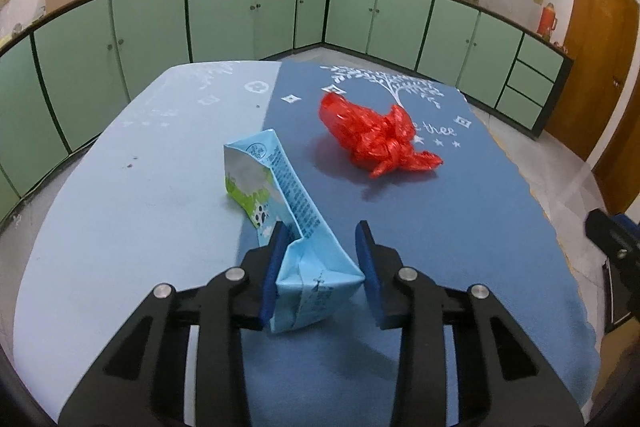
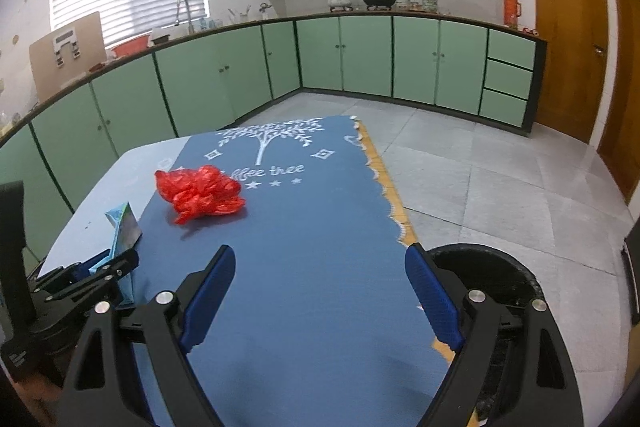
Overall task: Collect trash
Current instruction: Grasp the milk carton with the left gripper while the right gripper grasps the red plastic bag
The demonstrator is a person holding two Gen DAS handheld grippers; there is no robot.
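Note:
A light blue milk carton (image 1: 276,183) lies flattened on the table, where the pale cover meets the dark blue cloth (image 1: 460,227). My left gripper (image 1: 321,227) has its blue pads against both sides of the carton's near end, shut on it. The right wrist view shows the same carton (image 2: 124,223) at the left, in the left gripper (image 2: 108,267). A knotted red plastic bag (image 1: 372,135) rests on the cloth beyond the carton, untouched. My right gripper (image 2: 320,250) hovers open over the cloth (image 2: 320,287) with nothing between its fingers, the red bag (image 2: 200,193) ahead to its left.
A black bin (image 2: 492,275) stands on the floor by the table's right edge, just under the right gripper's right finger. Green kitchen cabinets (image 1: 240,11) run along the far walls. A wooden door (image 2: 568,39) is at the right. Grey tiled floor (image 2: 500,179) lies beyond the table.

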